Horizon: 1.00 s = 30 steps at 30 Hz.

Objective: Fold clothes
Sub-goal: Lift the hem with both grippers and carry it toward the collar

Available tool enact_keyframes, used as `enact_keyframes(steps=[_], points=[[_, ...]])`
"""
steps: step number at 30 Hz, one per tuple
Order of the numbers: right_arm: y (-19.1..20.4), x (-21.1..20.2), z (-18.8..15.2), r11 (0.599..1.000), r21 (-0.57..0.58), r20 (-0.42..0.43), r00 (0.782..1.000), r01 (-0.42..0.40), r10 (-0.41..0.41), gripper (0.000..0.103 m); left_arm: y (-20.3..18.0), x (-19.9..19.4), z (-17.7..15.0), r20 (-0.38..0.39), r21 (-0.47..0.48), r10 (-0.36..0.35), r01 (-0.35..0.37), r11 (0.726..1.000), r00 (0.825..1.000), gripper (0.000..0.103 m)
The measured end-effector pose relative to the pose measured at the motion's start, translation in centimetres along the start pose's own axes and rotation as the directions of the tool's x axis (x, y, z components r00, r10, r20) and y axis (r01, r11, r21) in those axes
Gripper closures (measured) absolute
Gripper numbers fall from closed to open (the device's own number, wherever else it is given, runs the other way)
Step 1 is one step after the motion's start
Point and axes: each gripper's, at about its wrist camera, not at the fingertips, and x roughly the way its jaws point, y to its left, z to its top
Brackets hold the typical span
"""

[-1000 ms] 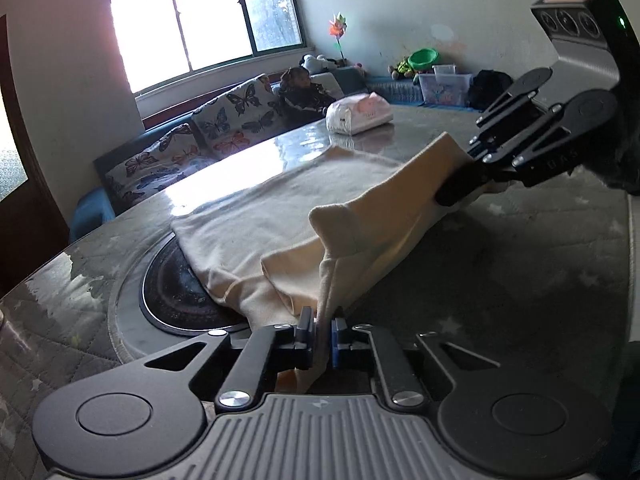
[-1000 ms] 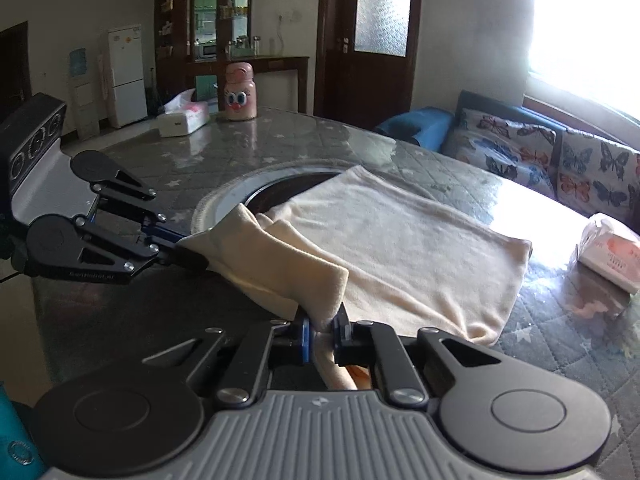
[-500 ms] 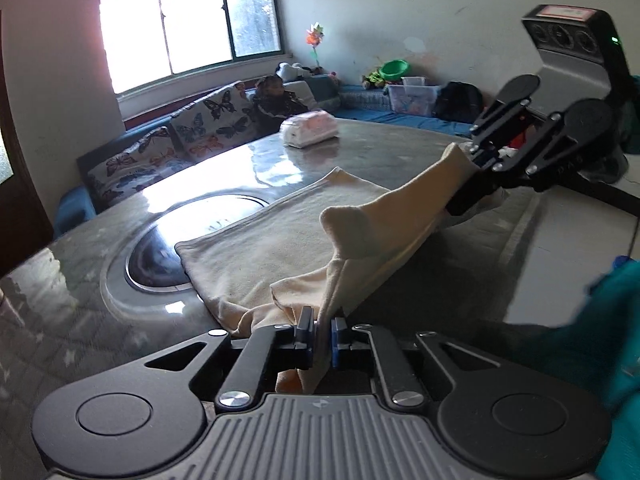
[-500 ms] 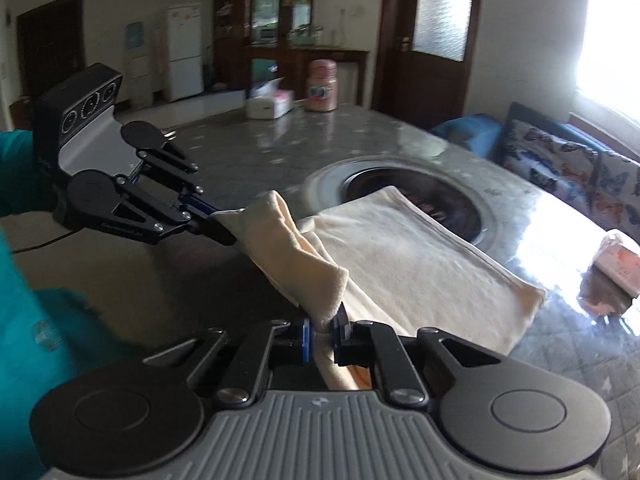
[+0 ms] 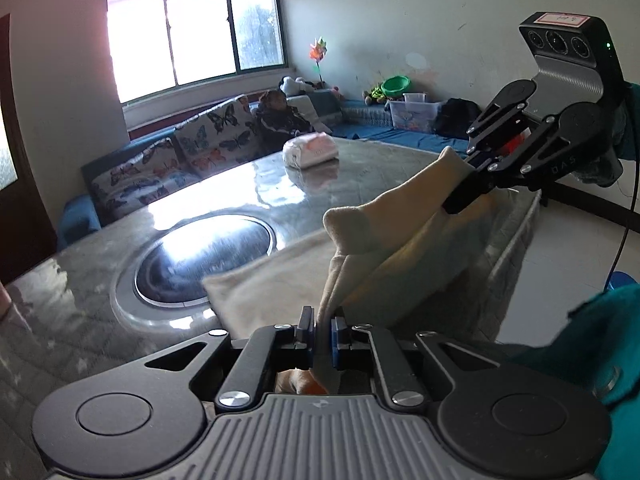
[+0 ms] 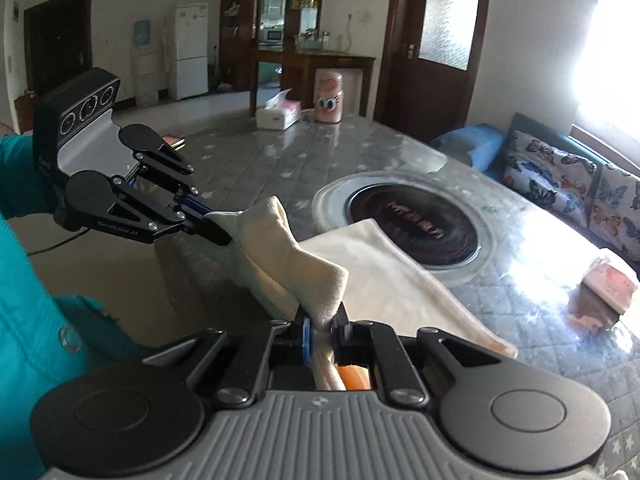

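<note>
Above 1 table, 2 grippers (both clamped) lift 1 cloth.

The cream, soft, matt fleecy cloth garment lies on a grey, glossy, star-quilted surface that mirrors the window light. Set into it, a round black glass-smooth hob sits in a shiny metal ring. Both matt black plastic claws, the left claw and the right claw, carry bright metal screws.

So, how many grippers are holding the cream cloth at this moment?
2. The left gripper pinches one part of the cream cloth; the right gripper pinches another.
</note>
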Motion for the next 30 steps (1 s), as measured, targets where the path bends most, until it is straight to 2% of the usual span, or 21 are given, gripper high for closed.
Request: enact_keyframes(steps=[9, 20, 28, 30], points=[[-3.7, 1.6, 1.1, 0.999, 0.034, 0.018, 1.0, 0.02, -0.021, 0.094, 2.6, 3.2, 2.0, 0.003, 0.002, 0.017, -0.017, 1.0, 1.0, 0.094], [-9.2, 6.0, 2.1, 0.993, 0.106, 0.002, 0.999, 0.043, -0.043, 0.094, 6.6, 8.9, 3.5, -0.041, -0.022, 0.013, -0.014, 1.0, 0.999, 0.095], [-12.9, 10.6, 1.2, 0.976, 0.201, -0.047, 0.996, 0.079, -0.071, 0.092, 9.2, 14.7, 3.0, -0.135, -0.09, 0.015, -0.027, 0.996, 0.991, 0.094], [-13.5, 11.2, 0.6, 0.967, 0.234, -0.052, 0.995, 0.099, -0.09, 0.087, 9.8, 15.6, 2.6, -0.153, -0.119, 0.023, -0.042, 0.992, 0.988, 0.091]])
